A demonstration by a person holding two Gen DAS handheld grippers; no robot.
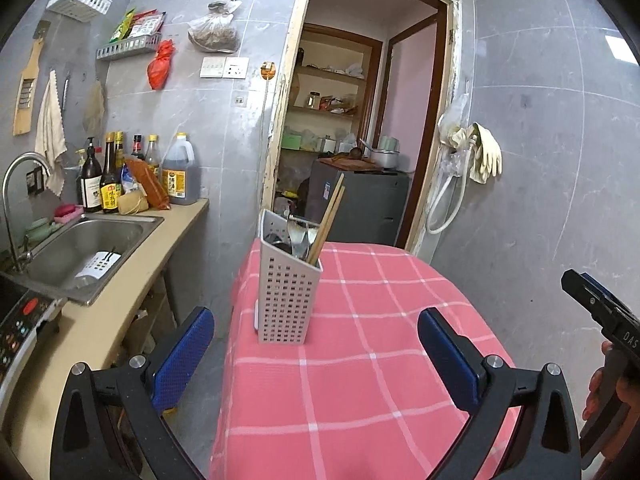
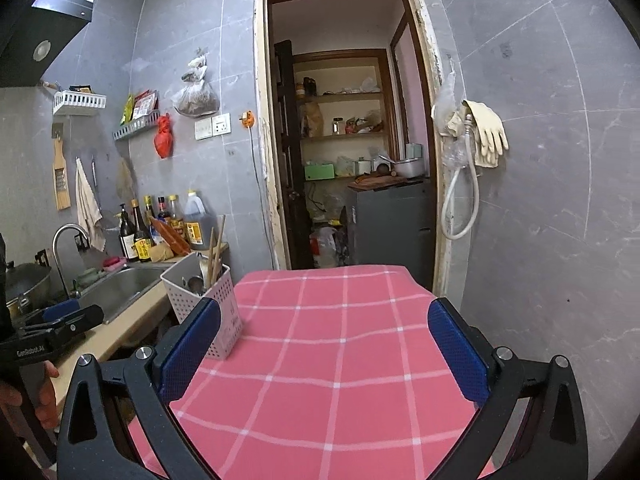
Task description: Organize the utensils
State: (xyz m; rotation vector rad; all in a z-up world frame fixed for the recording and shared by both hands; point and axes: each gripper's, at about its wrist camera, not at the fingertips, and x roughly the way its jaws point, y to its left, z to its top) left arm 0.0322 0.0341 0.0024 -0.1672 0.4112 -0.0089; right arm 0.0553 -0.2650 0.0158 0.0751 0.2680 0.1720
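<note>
A grey perforated utensil holder [image 1: 289, 292] stands upright near the left edge of the pink checked tablecloth [image 1: 380, 320]. In it are wooden chopsticks [image 1: 329, 220], metal spoons or forks [image 1: 298, 234] and a dark utensil. My left gripper [image 1: 316, 344] is open and empty, a little short of the holder. My right gripper [image 2: 324, 348] is open and empty over the cloth; the holder [image 2: 204, 300] stands at its left finger, partly hidden by it. The right gripper's body shows in the left wrist view [image 1: 612, 320]; the left gripper's body shows in the right wrist view [image 2: 52, 328].
A steel sink [image 1: 86, 252] with a tap [image 1: 20, 176] sits in the counter [image 1: 132, 304] left of the table, with sauce bottles [image 1: 108, 180] behind it. A cooker panel [image 1: 20, 320] is at the near left. A doorway [image 2: 352, 152] to a pantry lies straight ahead.
</note>
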